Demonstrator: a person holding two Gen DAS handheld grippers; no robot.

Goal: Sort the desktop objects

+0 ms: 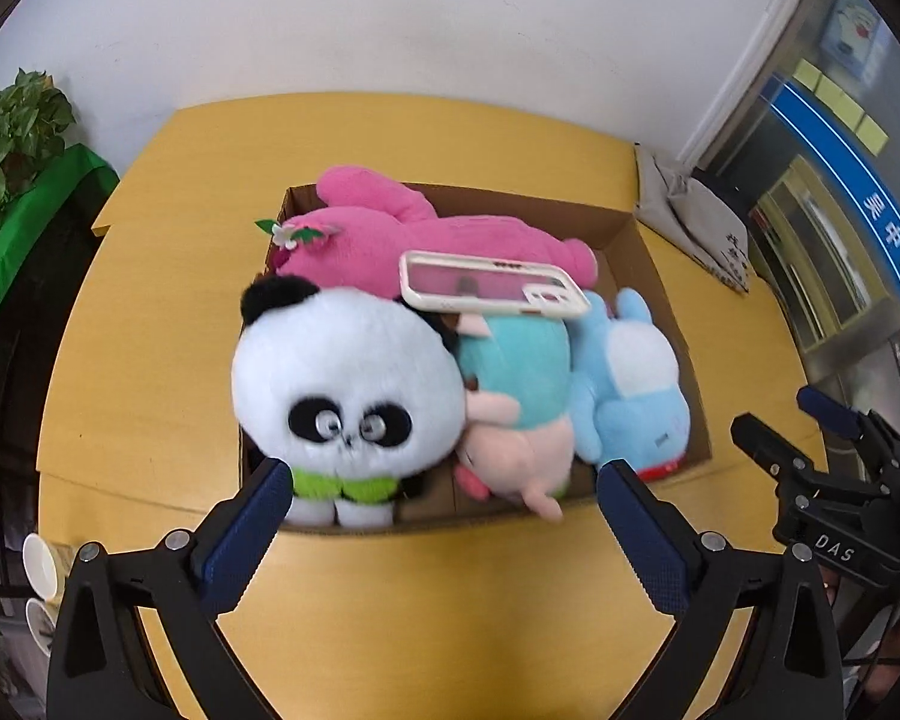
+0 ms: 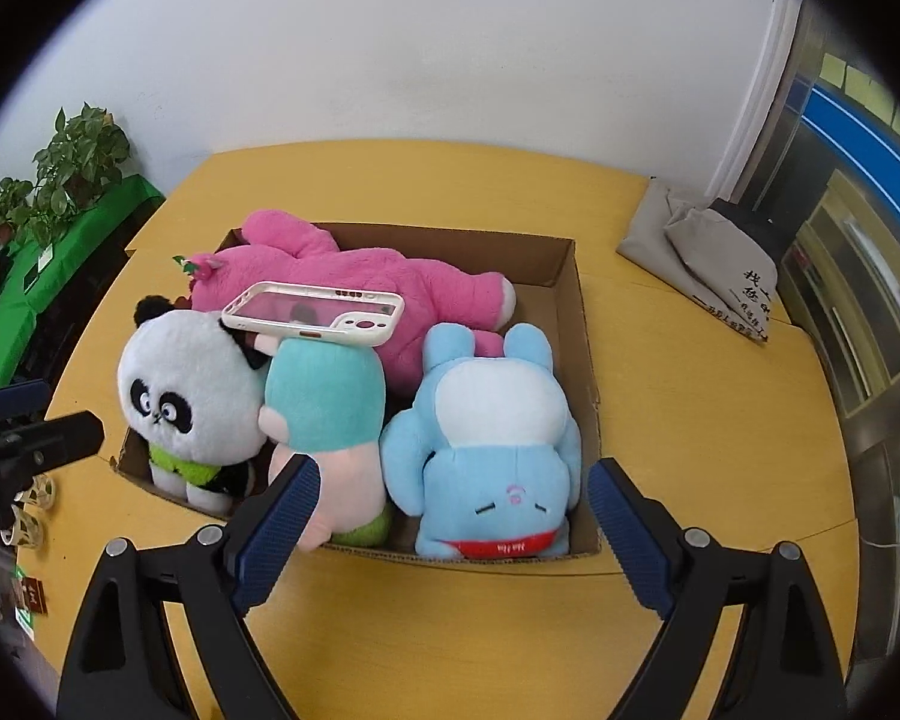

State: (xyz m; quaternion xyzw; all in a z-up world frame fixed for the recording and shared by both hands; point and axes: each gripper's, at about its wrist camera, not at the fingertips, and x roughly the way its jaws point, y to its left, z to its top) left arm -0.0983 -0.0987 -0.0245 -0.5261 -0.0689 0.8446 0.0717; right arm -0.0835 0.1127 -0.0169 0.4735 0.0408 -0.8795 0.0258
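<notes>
Left wrist view: a cardboard box (image 1: pixel 660 264) sits at the centre of the frame on a yellow wooden worktop (image 1: pixel 150 360). Inside it, a panda plush (image 1: pixel 342 384) stands at the lower left, a pink plush (image 1: pixel 426 240) lies across the back, a teal-and-pink plush (image 1: pixel 522 402) is in the middle, and a light blue plush (image 1: pixel 636 384) is on the right. A white phone case (image 1: pixel 492 285) rests on top of the plush toys. The left hand-held gripper (image 1: pixel 444 486) fills the bottom of the frame, jaws spread wide and holding nothing. The right hand-held gripper (image 1: pixel 804 426) appears at the right edge, also parted and empty.

Right wrist view: the same box (image 2: pixel 576 324) is central, the phone case (image 2: pixel 315 312) lying across the toys at upper left. The right hand-held gripper (image 2: pixel 456 489) spans the bottom, wide open and empty, with the blue plush (image 2: pixel 492 438) between its fingers. A potted plant (image 2: pixel 78 162) stands at upper left, a grey bag (image 2: pixel 696 246) at upper right.
</notes>
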